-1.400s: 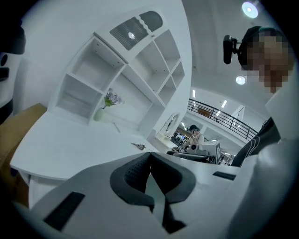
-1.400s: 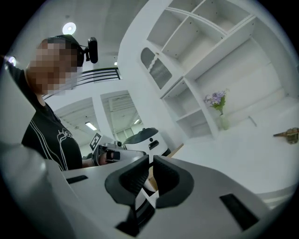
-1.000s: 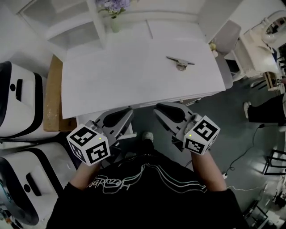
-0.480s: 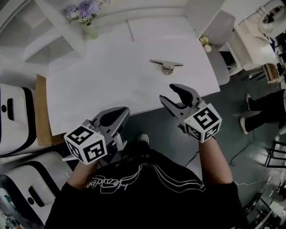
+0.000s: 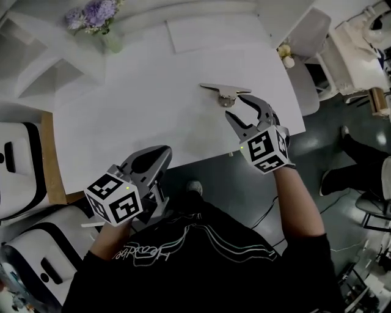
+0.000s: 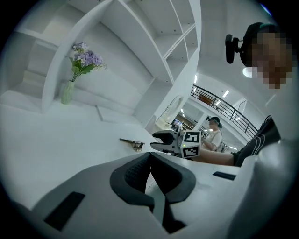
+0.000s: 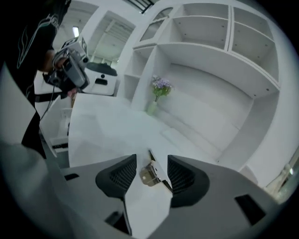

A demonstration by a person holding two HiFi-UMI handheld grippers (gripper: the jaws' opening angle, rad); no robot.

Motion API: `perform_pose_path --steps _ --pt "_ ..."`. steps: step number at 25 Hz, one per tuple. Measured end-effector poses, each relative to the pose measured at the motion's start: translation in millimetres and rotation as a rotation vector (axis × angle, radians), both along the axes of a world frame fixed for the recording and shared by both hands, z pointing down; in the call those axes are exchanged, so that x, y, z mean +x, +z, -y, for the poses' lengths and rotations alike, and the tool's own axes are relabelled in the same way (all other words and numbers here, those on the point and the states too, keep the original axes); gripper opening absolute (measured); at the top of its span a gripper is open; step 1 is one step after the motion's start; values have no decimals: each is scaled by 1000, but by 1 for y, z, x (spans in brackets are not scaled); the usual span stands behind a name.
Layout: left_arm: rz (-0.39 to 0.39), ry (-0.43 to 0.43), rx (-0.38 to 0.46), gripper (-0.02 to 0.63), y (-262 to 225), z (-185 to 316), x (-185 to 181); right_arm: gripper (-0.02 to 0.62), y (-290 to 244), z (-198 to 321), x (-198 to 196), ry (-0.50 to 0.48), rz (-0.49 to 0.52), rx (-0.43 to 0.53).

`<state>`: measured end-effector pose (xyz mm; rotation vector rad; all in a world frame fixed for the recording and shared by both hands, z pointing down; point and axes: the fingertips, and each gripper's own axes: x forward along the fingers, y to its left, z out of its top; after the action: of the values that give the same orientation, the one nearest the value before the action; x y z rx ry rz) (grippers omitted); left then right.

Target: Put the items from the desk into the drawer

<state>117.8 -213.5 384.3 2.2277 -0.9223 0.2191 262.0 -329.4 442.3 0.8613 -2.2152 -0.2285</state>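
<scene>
- The right tool (image 5: 235,107) has its jaws wide apart, having just been opening; the clip (image 7: 150,173) lies in the gap at their tips, unpressed
- The left tool (image 6: 150,158) has its jaws together and empty, low by the near edge of the surface (image 5: 153,110)
- Step, I judge: reaching for the clip, the only loose item on the surface; next it must close squarely on it, then find the drawer, which no view shows
- Writing: only square markers on the cubes; the shirt print is unreadable

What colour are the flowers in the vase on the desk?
Pale purple flowers, clearest in the head view.
</scene>
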Motion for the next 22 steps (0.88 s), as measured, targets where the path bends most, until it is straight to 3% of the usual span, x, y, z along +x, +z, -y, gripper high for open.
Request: perform_pose_path --steps 8,14,22 --pt "24 -31 -38 20 14 18 -6 207 59 40 6 -100 -320 86" --pt "22 -47 -52 20 23 28 -9 118 69 51 3 -108 -362 132" --pt "29 -46 -57 20 28 31 -8 72 77 50 2 -123 -409 184"
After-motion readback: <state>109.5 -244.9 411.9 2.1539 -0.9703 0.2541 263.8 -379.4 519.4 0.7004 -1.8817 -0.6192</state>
